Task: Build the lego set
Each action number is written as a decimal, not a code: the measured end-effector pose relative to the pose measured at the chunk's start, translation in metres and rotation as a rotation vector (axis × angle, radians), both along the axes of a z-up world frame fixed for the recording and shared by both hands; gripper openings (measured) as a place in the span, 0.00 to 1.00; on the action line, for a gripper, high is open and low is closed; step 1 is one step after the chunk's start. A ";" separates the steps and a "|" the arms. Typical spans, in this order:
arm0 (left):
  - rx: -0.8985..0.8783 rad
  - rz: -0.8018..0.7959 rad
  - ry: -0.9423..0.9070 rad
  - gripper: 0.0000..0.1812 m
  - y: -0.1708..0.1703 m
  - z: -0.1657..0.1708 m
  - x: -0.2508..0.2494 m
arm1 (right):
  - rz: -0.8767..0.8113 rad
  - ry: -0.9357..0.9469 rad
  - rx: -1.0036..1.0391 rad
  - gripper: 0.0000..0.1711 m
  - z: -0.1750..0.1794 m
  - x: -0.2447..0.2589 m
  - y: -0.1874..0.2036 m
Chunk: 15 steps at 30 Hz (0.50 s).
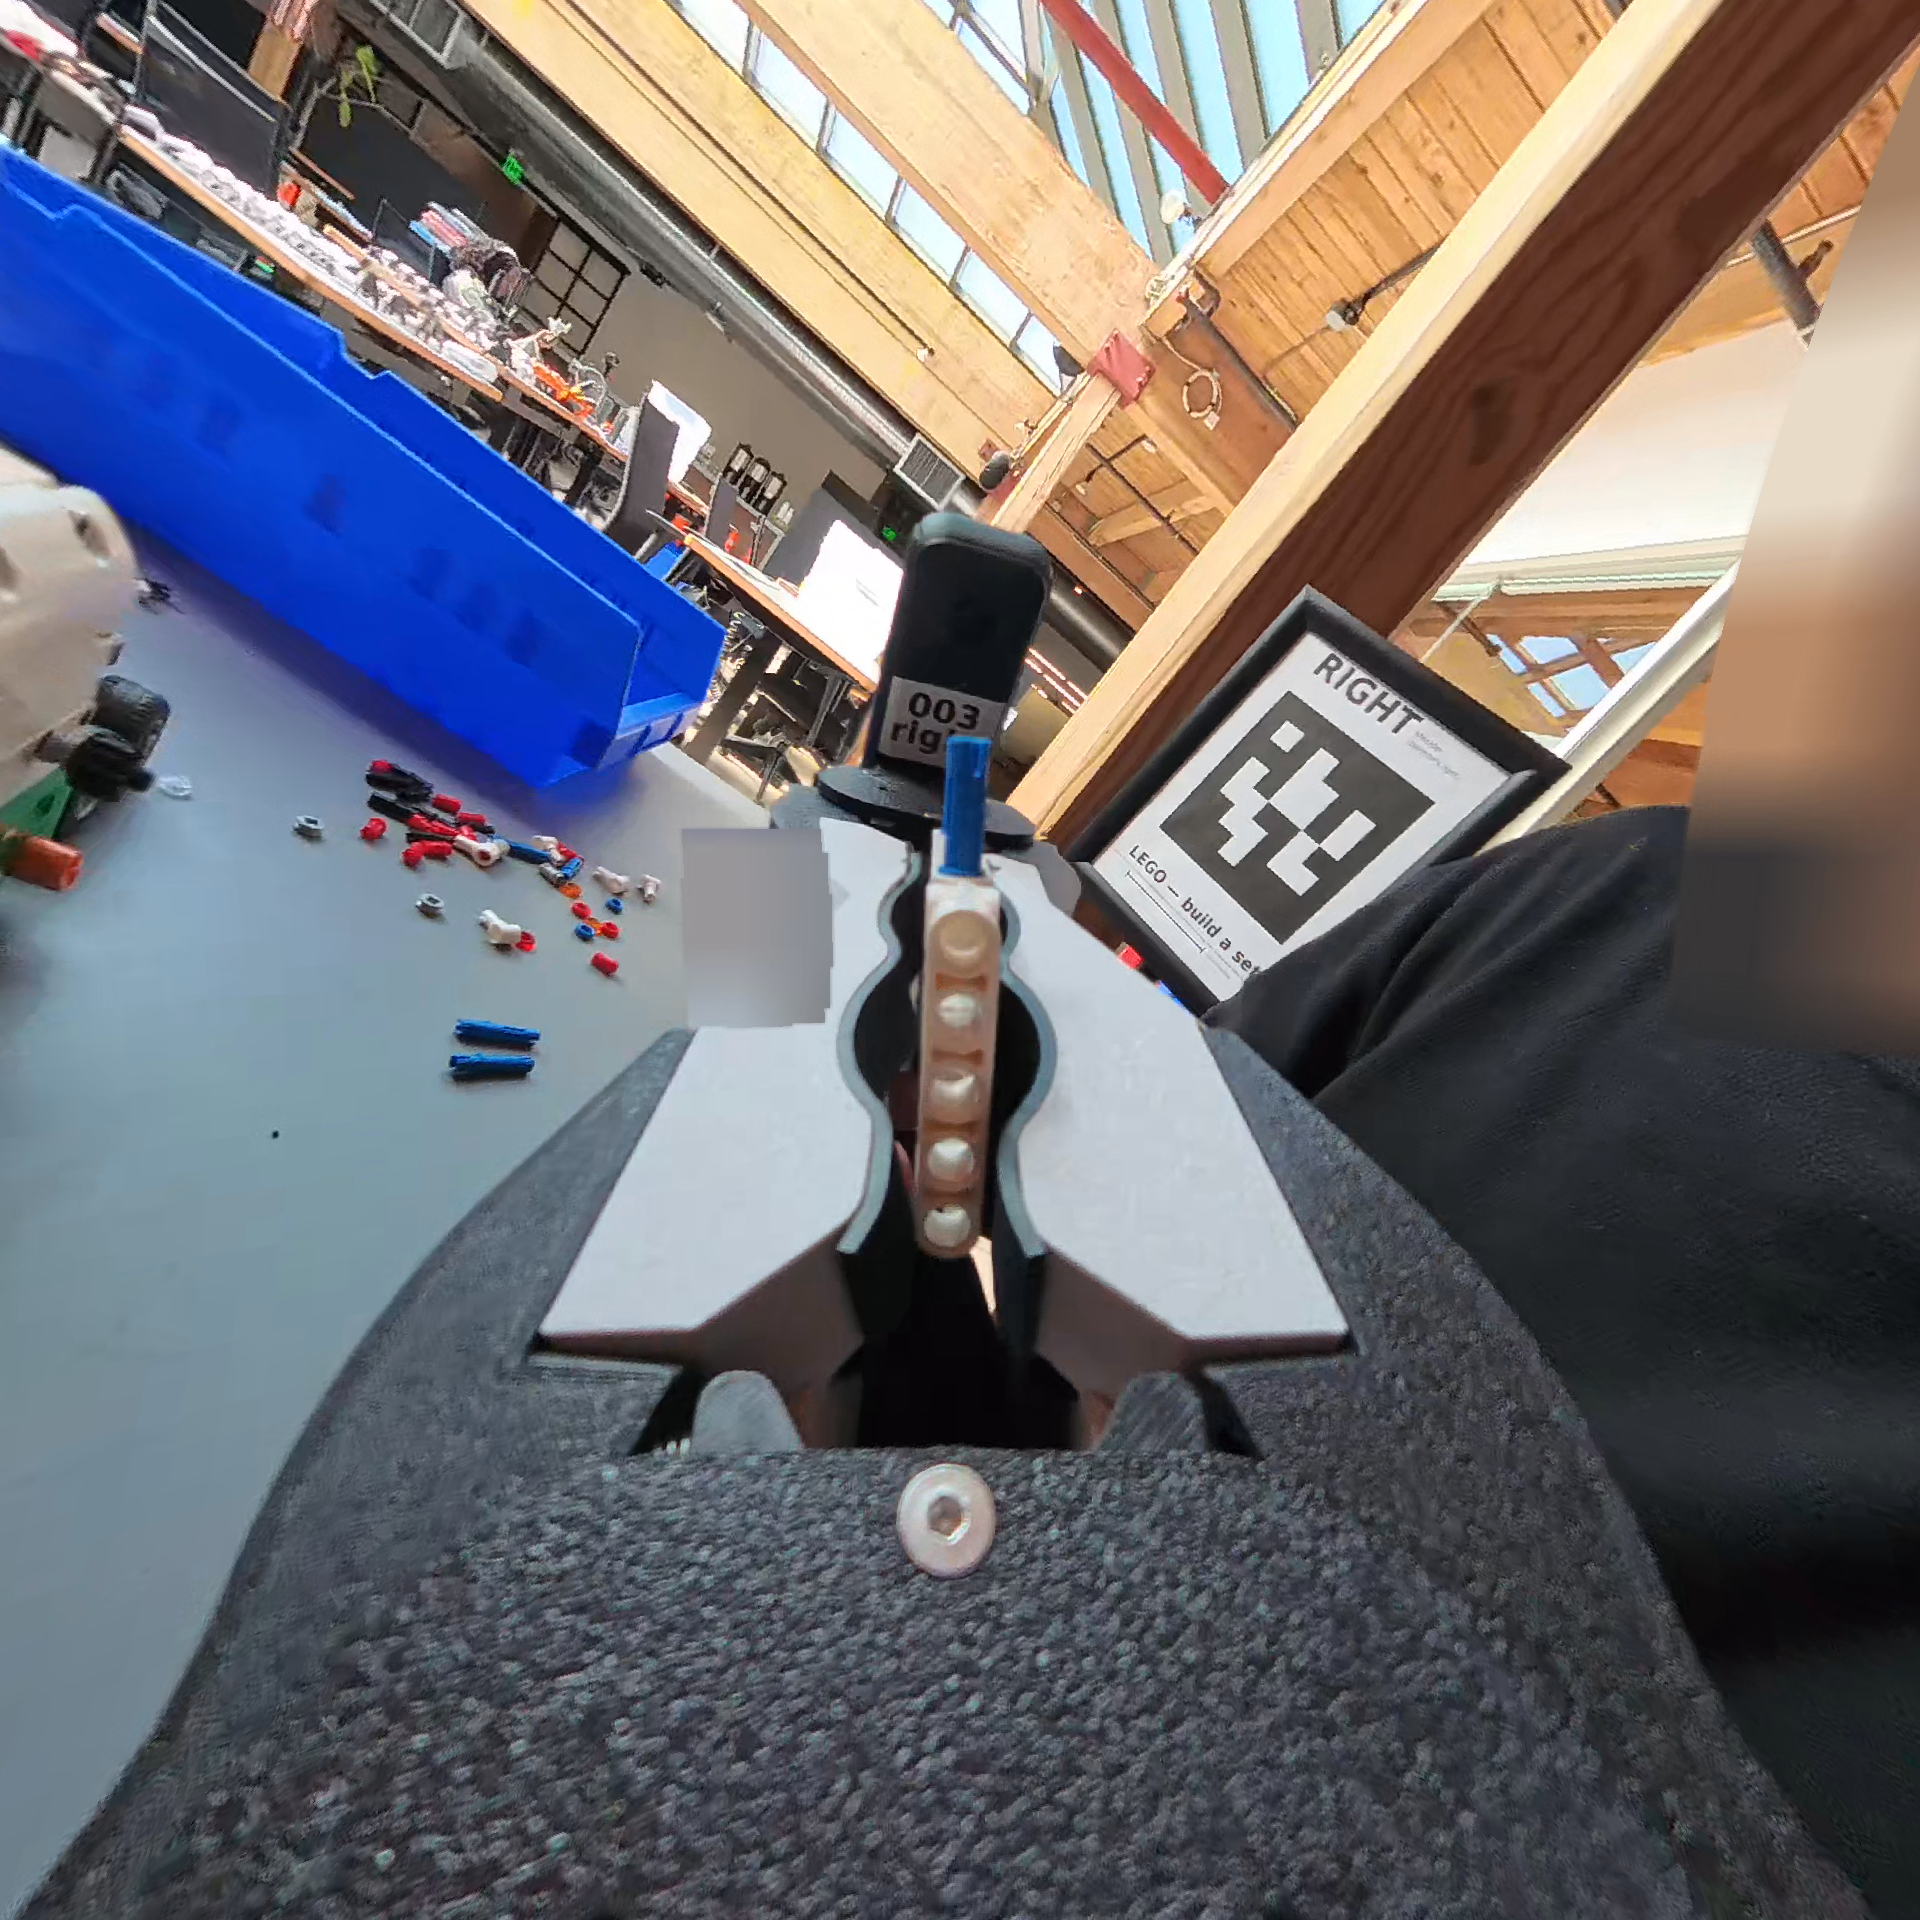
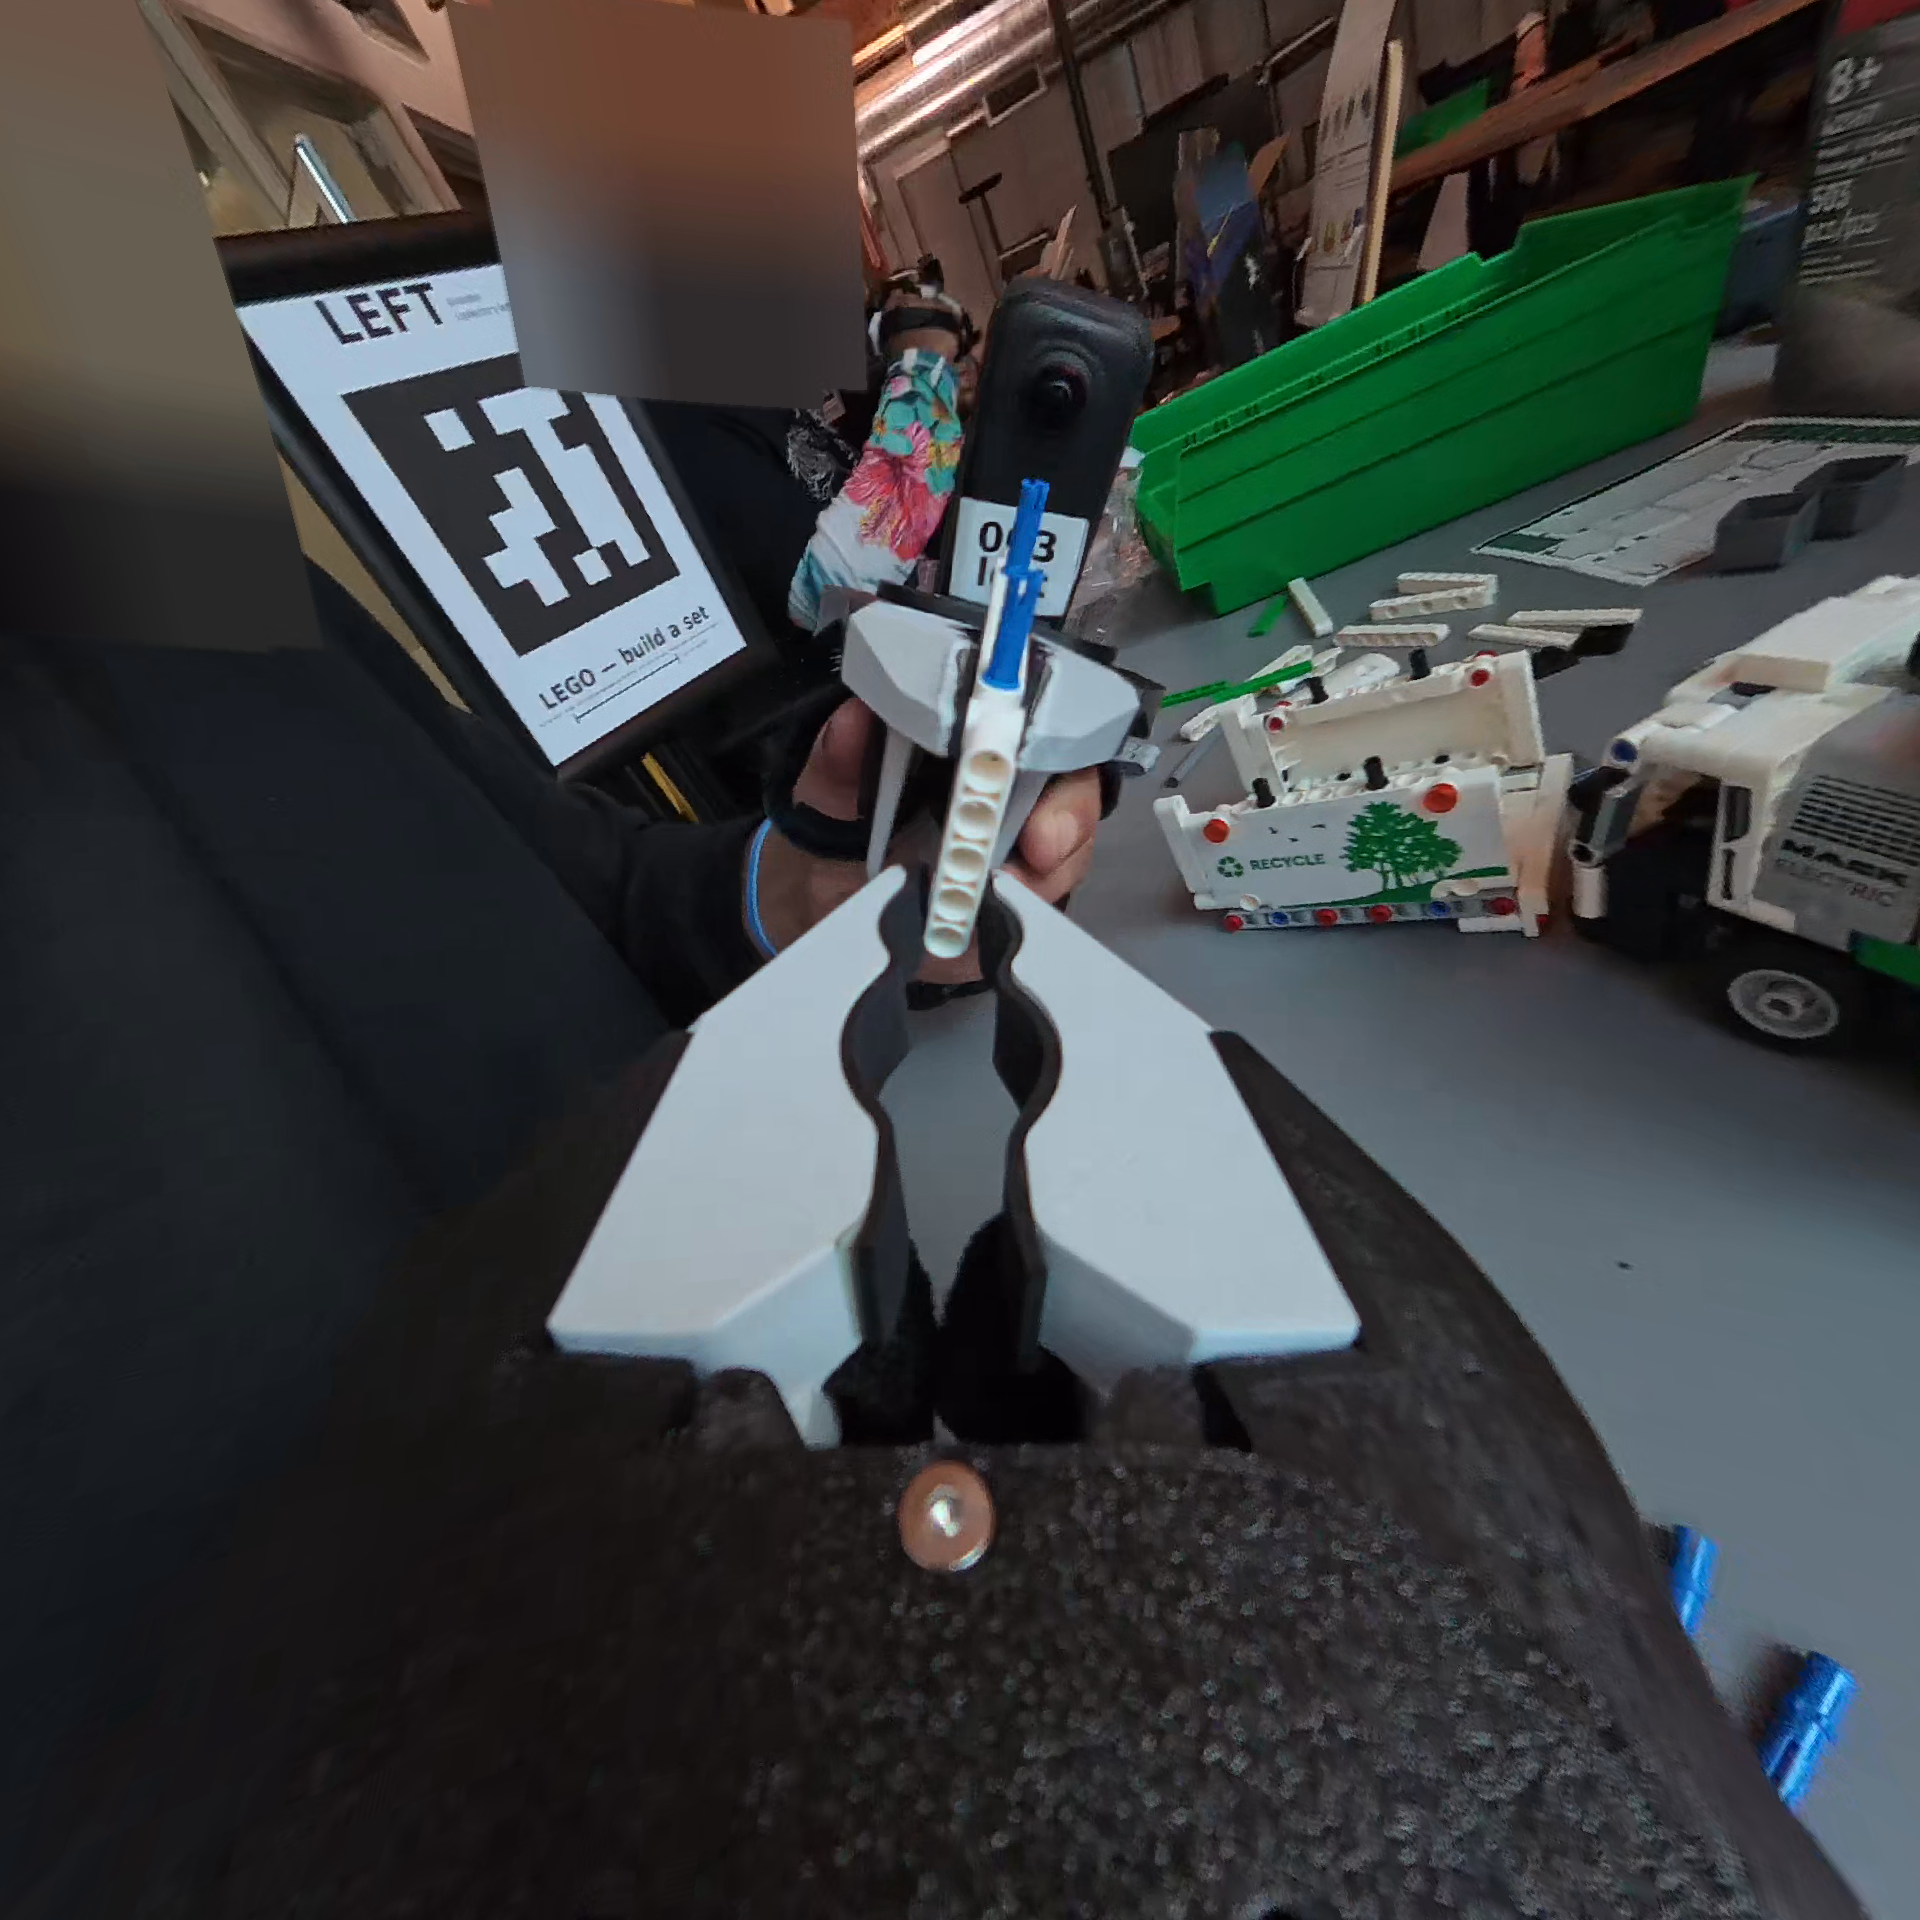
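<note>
- Your left gripper (image 1: pixel 951 914) has its smooth grey fingers (image 1: pixel 748 1164) clamped on a white beam (image 1: pixel 956 1070), a flat glossy strip with a row of round holes, held up above the table.
- A ribbed blue pin (image 1: pixel 964 805) juts from the beam's far end.
- Your right gripper (image 2: pixel 951 914) touches the beam's near end with the tips of its wavy black pads; I cannot tell whether it grips.
- Loose red, blue and white pegs (image 1: pixel 488 847) scatter the matte grey table (image 1: pixel 260 1195) by a blue plastic bin (image 1: pixel 312 468).
- A blocky white truck body (image 2: pixel 1371 821) lies beside a wheeled cab (image 2: pixel 1787 862).
</note>
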<state>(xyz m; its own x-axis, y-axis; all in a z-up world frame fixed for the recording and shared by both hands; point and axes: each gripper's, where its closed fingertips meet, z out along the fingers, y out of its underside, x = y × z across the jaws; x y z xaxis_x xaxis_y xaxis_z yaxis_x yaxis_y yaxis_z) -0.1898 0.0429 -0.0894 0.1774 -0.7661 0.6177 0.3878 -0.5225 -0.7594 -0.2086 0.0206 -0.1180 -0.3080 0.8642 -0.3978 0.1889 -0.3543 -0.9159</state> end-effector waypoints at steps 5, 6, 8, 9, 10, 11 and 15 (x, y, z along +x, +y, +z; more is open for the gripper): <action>0.006 0.011 0.090 0.00 -0.004 -0.013 -0.005 | 0.007 -0.031 -0.097 0.03 -0.002 0.009 0.013; 0.005 0.001 0.108 0.00 -0.007 -0.016 -0.005 | 0.014 -0.031 -0.101 0.03 0.001 0.012 0.014; 0.025 -0.009 0.137 0.00 -0.011 -0.019 -0.002 | 0.020 -0.047 -0.081 0.04 0.001 0.014 0.014; 0.043 -0.007 0.135 0.00 -0.013 -0.018 -0.002 | 0.025 -0.042 -0.082 0.04 0.003 0.015 0.012; 0.052 -0.006 0.127 0.00 -0.015 -0.016 -0.001 | 0.029 -0.027 -0.099 0.03 0.006 0.015 0.011; 0.056 -0.005 0.126 0.00 -0.016 -0.015 -0.001 | 0.028 -0.017 -0.108 0.03 0.007 0.015 0.010; 0.061 -0.008 0.186 0.08 -0.021 -0.021 -0.003 | 0.049 -0.044 -0.062 0.03 0.004 0.022 0.003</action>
